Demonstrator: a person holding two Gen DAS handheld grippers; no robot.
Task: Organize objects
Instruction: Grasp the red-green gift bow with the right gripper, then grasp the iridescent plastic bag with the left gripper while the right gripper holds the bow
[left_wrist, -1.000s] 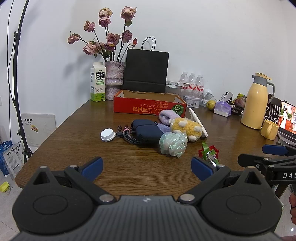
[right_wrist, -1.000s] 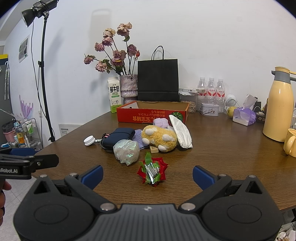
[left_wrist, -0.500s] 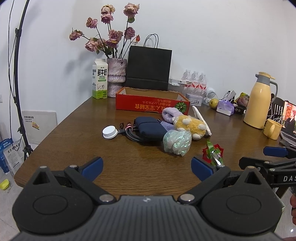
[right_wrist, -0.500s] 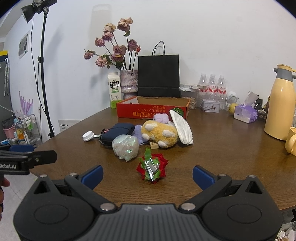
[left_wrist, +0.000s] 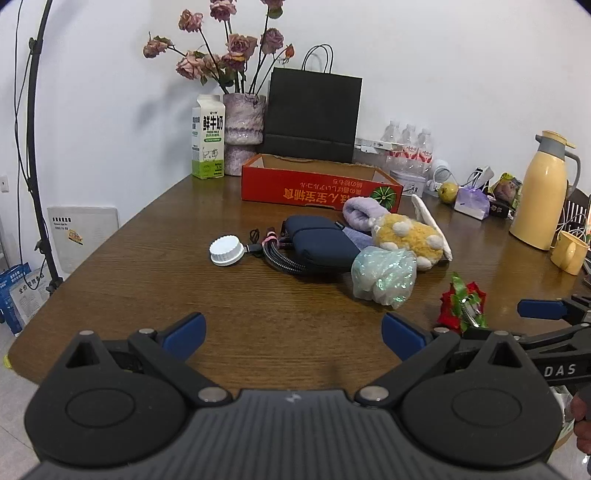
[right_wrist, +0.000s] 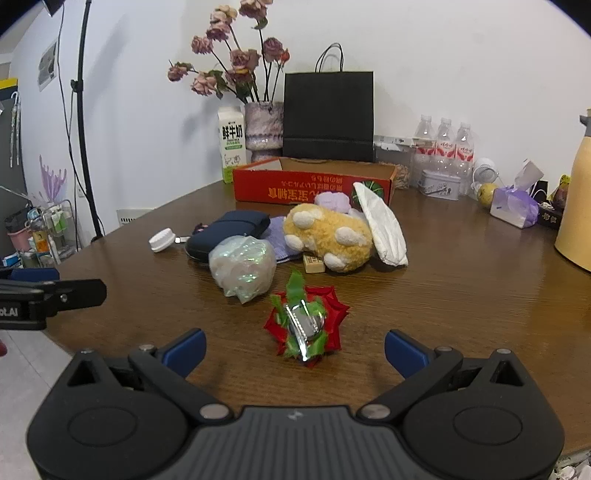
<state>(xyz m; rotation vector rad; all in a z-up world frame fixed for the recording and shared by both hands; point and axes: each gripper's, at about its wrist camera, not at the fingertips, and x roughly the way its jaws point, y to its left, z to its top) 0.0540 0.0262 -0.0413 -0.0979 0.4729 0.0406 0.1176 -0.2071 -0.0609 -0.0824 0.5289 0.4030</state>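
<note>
A pile lies mid-table: a navy pouch, a white cap, a yellow plush toy, an iridescent bag and a red-and-green hair clip. Behind them stands an open red cardboard box. My left gripper is open over bare wood at the near edge. My right gripper is open with the hair clip just ahead, between its blue fingers. The plush toy, iridescent bag and box lie beyond.
At the back stand a milk carton, a vase of dried roses, a black paper bag and water bottles. A yellow thermos and mug occupy the right side. A white tissue pack leans on the plush.
Both grippers have moved forward and lower toward the table. The pile looms larger, and the hair clip now sits nearly between the right gripper's fingers. Nothing on the table moved.
</note>
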